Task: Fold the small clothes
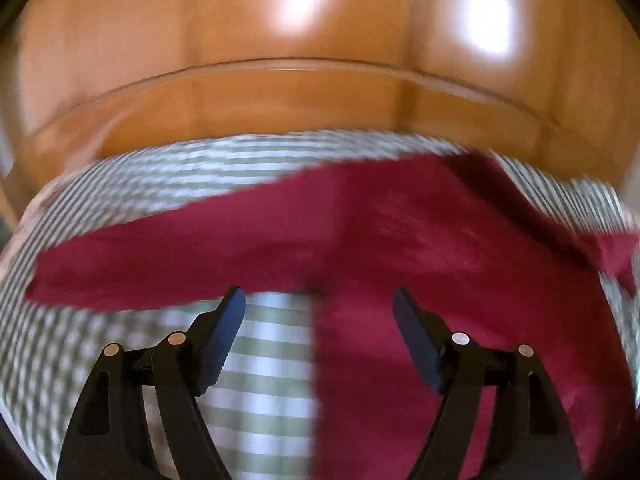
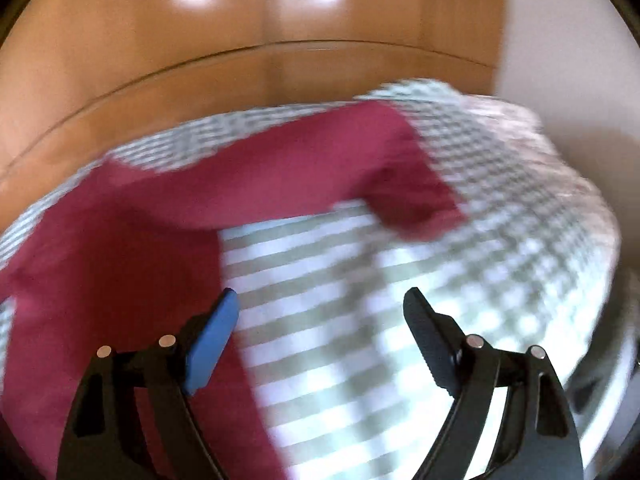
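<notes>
Matt maroon cloth garment (image 1: 400, 240), glossy wood panelling (image 1: 240, 40)

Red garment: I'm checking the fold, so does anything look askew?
Yes. The red garment lies flat on the checked cloth, but one sleeve runs slanted and is bent over at its end.

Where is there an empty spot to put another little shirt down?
Bare checked cloth shows below the red garment's sleeve, in front of the right gripper. The left gripper shows a smaller bare patch under the other sleeve. The middle is crowded by the red garment.
</notes>
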Demonstrator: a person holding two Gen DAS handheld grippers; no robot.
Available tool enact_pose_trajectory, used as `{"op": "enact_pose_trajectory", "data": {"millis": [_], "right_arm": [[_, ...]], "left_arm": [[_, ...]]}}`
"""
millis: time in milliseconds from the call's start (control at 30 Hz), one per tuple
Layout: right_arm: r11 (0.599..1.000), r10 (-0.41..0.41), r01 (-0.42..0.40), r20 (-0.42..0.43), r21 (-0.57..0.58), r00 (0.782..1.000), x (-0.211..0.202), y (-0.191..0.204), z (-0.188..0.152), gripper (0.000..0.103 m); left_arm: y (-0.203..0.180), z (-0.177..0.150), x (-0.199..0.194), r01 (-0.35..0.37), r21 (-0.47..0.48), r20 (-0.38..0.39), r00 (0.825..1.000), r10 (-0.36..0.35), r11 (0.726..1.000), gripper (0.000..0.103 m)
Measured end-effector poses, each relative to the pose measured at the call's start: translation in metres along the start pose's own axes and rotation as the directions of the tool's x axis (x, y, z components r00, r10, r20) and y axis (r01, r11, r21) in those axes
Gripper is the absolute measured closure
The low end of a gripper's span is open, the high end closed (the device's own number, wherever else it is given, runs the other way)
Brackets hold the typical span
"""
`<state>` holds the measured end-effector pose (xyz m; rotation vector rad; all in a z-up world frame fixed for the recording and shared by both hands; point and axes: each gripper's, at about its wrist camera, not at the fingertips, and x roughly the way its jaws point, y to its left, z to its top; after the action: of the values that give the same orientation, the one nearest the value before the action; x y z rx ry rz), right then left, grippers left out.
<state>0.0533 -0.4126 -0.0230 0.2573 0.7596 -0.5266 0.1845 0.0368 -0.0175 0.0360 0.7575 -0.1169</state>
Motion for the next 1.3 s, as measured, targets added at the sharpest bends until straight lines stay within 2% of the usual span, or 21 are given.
{"op": "enact_pose_trajectory", "data": {"millis": [33, 100, 200, 233, 300, 333, 367, 400, 433, 467, 500, 633, 767, 833, 900, 967, 1067, 1200, 1300], "right_arm": [[1.0, -0.026, 0.026, 0.014, 0.002, 1.0, 0.003, -0.009, 0.002, 0.028], [0.995, -0.072, 0.074, 0.038, -0.069, 0.997, 0.014, -0.015, 0.008, 0.03], [0.976, -0.095, 0.102, 0.044, -0.194, 0.994, 0.035, -0.013, 0.013, 0.036], [0.968, -0.119, 0.126, 0.045, -0.219, 0.992, 0.044, -0.013, 0.016, 0.037], [0.963, -0.108, 0.101, -0.015, -0.248, 0.994, 0.068, -0.015, 0.019, 0.037], [0.961, -0.11, 0.097, -0.037, -0.258, 0.993, 0.08, -0.017, 0.02, 0.04], [0.96, -0.108, 0.093, -0.044, -0.264, 0.993, 0.089, -0.019, 0.021, 0.044], [0.963, -0.095, 0.079, -0.05, -0.258, 0.994, 0.092, -0.02, 0.023, 0.058], [0.967, -0.078, 0.059, -0.066, -0.249, 0.995, 0.095, -0.02, 0.026, 0.085], [0.965, -0.082, 0.059, -0.079, -0.255, 0.993, 0.094, -0.019, 0.029, 0.097], [0.961, -0.088, 0.066, -0.07, -0.269, 0.994, 0.089, -0.017, 0.031, 0.101], [0.966, -0.024, 0.017, -0.025, -0.26, 0.999, 0.051, -0.02, 0.05, 0.101], [0.982, 0.072, -0.057, 0.075, -0.182, 0.995, -0.012, -0.046, 0.092, 0.101], [0.99, 0.064, -0.046, 0.138, -0.13, 0.988, -0.035, -0.067, 0.118, 0.101], [0.997, 0.039, -0.027, 0.164, -0.076, 0.986, -0.044, -0.083, 0.14, 0.101], [0.999, -0.028, 0.032, 0.183, -0.023, 0.983, -0.037, -0.104, 0.166, 0.101], [0.993, -0.113, 0.106, 0.153, 0.056, 0.982, -0.007, -0.124, 0.196, 0.101], [0.975, -0.208, 0.199, 0.099, 0.099, 0.973, 0.044, -0.131, 0.224, 0.101], [0.961, -0.265, 0.255, 0.098, 0.104, 0.959, 0.072, -0.128, 0.246, 0.101]], "left_arm": [[-0.022, -0.006, 0.006, 0.012, 0.055, -0.009, 1.0, -0.011, 0.998, 0.028], [-0.045, -0.014, 0.016, 0.034, 0.116, -0.035, 0.999, -0.03, 0.993, 0.028], [-0.069, -0.029, 0.032, 0.013, 0.207, -0.062, 0.998, 0.0, 0.978, 0.028], [-0.072, -0.033, 0.039, 0.013, 0.213, -0.087, 0.996, 0.006, 0.977, 0.028], [-0.066, -0.034, 0.048, 0.015, 0.186, -0.114, 0.993, 0.007, 0.982, 0.02], [-0.062, -0.034, 0.051, 0.019, 0.154, -0.126, 0.992, 0.001, 0.988, 0.014], [-0.055, -0.033, 0.054, 0.037, 0.11, -0.142, 0.99, -0.021, 0.993, 0.012], [-0.048, -0.033, 0.057, 0.063, 0.068, -0.156, 0.986, -0.051, 0.996, 0.011], [-0.044, -0.033, 0.059, 0.077, 0.047, -0.16, 0.985, -0.068, 0.996, 0.01], [-0.043, -0.033, 0.059, 0.082, 0.041, -0.16, 0.984, -0.075, 0.996, 0.01], [-0.044, -0.032, 0.059, 0.076, 0.048, -0.158, 0.985, -0.068, 0.996, 0.01], [-0.045, -0.034, 0.059, 0.064, 0.062, -0.156, 0.986, -0.054, 0.996, 0.009], [-0.046, -0.033, 0.059, 0.067, 0.057, -0.155, 0.986, -0.058, 0.996, 0.009], [-0.045, -0.033, 0.059, 0.068, 0.056, -0.155, 0.986, -0.058, 0.996, 0.009], [-0.044, -0.034, 0.058, 0.068, 0.054, -0.156, 0.986, -0.059, 0.996, 0.009], [-0.044, -0.034, 0.058, 0.067, 0.052, -0.156, 0.986, -0.058, 0.996, 0.009], [-0.045, -0.034, 0.059, 0.066, 0.053, -0.156, 0.986, -0.057, 0.996, 0.009], [-0.044, -0.033, 0.059, 0.061, 0.054, -0.156, 0.986, -0.052, 0.997, 0.008], [-0.045, -0.033, 0.059, 0.057, 0.055, -0.157, 0.986, -0.048, 0.997, 0.007]]}}
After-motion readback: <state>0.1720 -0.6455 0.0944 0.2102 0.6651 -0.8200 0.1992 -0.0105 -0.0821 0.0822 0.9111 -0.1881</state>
